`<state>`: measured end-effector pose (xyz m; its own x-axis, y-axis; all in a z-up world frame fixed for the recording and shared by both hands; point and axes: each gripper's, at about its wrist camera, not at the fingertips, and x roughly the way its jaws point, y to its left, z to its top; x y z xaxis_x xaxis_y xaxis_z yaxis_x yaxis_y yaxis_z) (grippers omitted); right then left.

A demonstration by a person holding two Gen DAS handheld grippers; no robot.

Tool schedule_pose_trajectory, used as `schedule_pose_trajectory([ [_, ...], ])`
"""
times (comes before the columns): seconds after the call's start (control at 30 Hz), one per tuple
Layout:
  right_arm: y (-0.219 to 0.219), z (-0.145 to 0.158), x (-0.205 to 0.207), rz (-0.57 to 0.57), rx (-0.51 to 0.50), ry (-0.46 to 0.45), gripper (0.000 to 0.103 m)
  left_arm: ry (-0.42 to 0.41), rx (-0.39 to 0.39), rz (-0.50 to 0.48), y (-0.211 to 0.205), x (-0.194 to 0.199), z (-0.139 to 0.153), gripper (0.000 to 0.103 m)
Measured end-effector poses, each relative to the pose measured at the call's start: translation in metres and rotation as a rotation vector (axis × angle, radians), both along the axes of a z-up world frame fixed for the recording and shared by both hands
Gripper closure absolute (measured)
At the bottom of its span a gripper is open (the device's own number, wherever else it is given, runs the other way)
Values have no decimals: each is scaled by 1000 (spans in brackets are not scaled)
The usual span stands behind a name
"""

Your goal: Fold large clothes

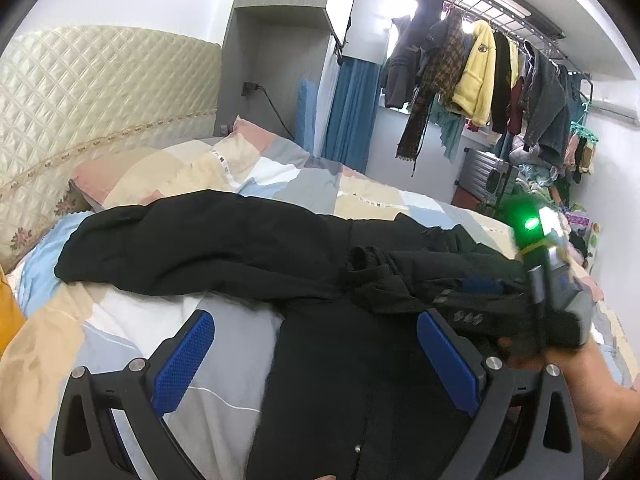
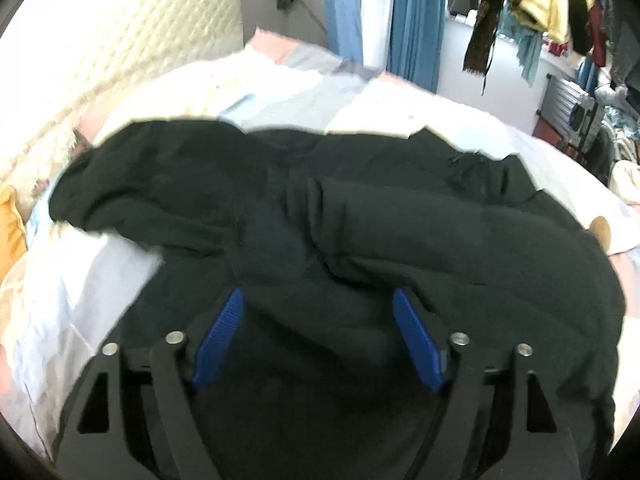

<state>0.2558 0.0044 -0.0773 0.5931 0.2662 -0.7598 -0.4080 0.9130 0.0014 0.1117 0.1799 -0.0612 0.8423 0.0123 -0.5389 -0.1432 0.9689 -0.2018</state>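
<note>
A large black garment (image 1: pixel 208 248) lies spread on the patchwork bed cover (image 1: pixel 132 320), one sleeve stretched toward the headboard. My left gripper (image 1: pixel 316 328) is open just above the garment's buttoned front. The right gripper (image 1: pixel 472 296) shows in the left wrist view at the right, its fingers among a bunched fold of the black cloth. In the right wrist view my right gripper (image 2: pixel 318 304) is open with blue pads (image 2: pixel 416 340) apart, and the black garment (image 2: pixel 400 220) fills the space between and ahead of them.
A quilted cream headboard (image 1: pixel 80 96) stands at the left. A rack of hanging clothes (image 1: pixel 500 76) and a grey suitcase (image 1: pixel 480 176) stand beyond the bed at the right. A blue curtain (image 1: pixel 352 112) hangs at the back.
</note>
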Motion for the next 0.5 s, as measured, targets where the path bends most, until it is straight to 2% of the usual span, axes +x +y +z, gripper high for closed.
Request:
schedule_pose_trajectory([
  [0.3,-66,85,-43,-74,129,-148,24,-39,24,-12,-17,-23,21,1],
  [0.5,-109,115,-81,-118,120,-253,22,-67,25,-73,-37,-39,23,1],
])
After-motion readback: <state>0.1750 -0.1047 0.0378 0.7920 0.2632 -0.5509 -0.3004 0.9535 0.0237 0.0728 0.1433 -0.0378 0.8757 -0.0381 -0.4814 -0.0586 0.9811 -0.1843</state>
